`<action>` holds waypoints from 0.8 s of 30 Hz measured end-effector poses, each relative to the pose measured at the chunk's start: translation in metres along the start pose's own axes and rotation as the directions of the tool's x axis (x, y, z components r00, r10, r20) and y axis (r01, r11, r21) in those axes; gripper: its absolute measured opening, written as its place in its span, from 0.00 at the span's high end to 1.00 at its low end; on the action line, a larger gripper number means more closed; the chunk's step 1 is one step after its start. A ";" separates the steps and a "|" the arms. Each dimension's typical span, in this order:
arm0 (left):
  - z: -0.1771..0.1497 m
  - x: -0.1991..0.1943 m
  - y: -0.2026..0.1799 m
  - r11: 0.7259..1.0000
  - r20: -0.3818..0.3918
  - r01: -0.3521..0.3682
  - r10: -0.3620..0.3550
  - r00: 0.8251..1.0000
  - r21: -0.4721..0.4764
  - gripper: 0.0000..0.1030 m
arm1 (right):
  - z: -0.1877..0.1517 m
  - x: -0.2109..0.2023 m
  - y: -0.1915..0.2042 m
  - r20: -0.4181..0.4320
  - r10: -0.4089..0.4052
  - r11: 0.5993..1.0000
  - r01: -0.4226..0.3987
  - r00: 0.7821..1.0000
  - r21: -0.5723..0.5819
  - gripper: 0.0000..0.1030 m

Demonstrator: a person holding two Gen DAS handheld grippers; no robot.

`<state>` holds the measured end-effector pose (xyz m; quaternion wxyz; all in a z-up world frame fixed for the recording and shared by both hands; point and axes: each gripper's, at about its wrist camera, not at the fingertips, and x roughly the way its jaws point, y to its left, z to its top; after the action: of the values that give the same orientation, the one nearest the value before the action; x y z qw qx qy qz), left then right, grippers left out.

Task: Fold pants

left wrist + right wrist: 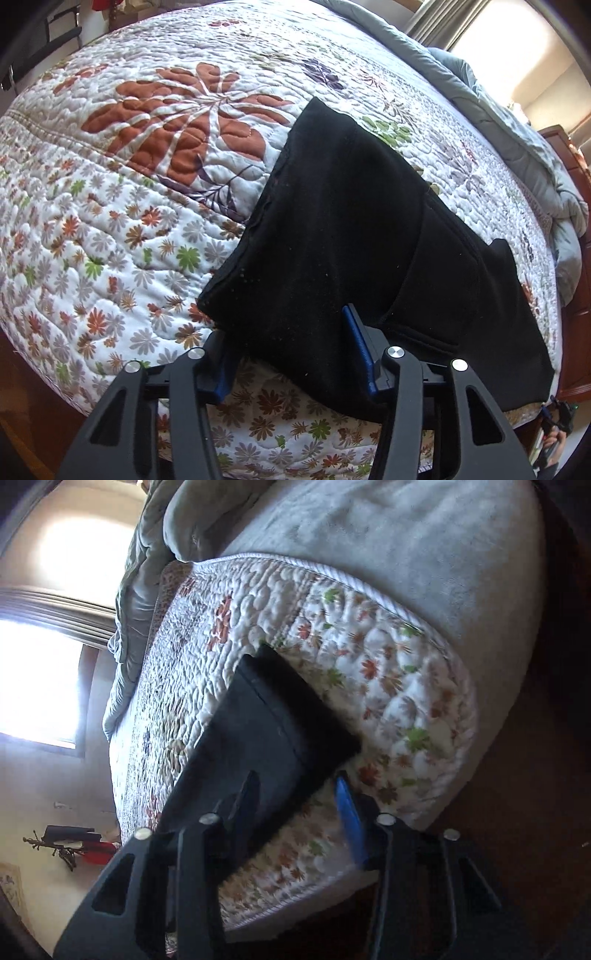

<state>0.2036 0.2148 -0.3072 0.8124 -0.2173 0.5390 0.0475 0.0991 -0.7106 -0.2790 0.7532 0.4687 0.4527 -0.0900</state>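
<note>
The black pants (354, 229) lie folded on the flowered quilt (110, 206) of the bed, close to its near edge, with a wider layer below that runs out to the right and a narrower layer on top. The left tongs (291, 347) point down at the near end of the pants with their jaws partly apart, and a bunch of black cloth sits between the blue pads (356, 332); whether the pads press on it cannot be told. In the blurred right wrist view the right tongs (299, 794) stand partly open over the corner of the pants (273, 723), the cloth passing between the jaws without clear contact on the blue pad (347, 816). A grey blanket (517, 122) is heaped along the far side of the bed, by the bright window (33, 679).
</note>
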 end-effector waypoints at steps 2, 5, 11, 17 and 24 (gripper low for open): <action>0.001 0.001 -0.002 1.000 -0.005 -0.013 0.013 1.000 0.003 0.50 | 0.003 0.003 0.002 0.020 -0.011 1.000 0.011 1.000 -0.017 0.90; 0.003 0.004 -0.006 0.999 -0.014 -0.041 0.041 0.999 0.016 0.50 | 0.009 -0.004 0.006 0.078 -0.028 0.998 0.032 0.997 -0.051 0.93; 0.007 0.007 -0.008 0.998 -0.034 -0.048 0.049 0.998 0.037 0.50 | 0.013 0.020 0.002 0.059 -0.026 0.998 0.029 0.998 -0.053 0.78; 0.001 -0.013 -0.004 0.999 -0.012 -0.035 0.036 0.999 0.038 0.48 | -0.006 -0.015 0.006 0.122 -0.022 0.999 0.027 0.992 -0.044 0.61; -0.022 -0.065 -0.017 0.991 0.149 -0.080 0.064 0.987 0.105 0.30 | -0.087 -0.017 0.118 0.013 0.075 0.947 -0.067 0.997 -0.314 0.52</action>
<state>0.1630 0.2011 -0.2508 0.8580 -0.1482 0.4878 0.0627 0.1035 -0.5831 -0.2052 0.8265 0.3580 0.4344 0.0045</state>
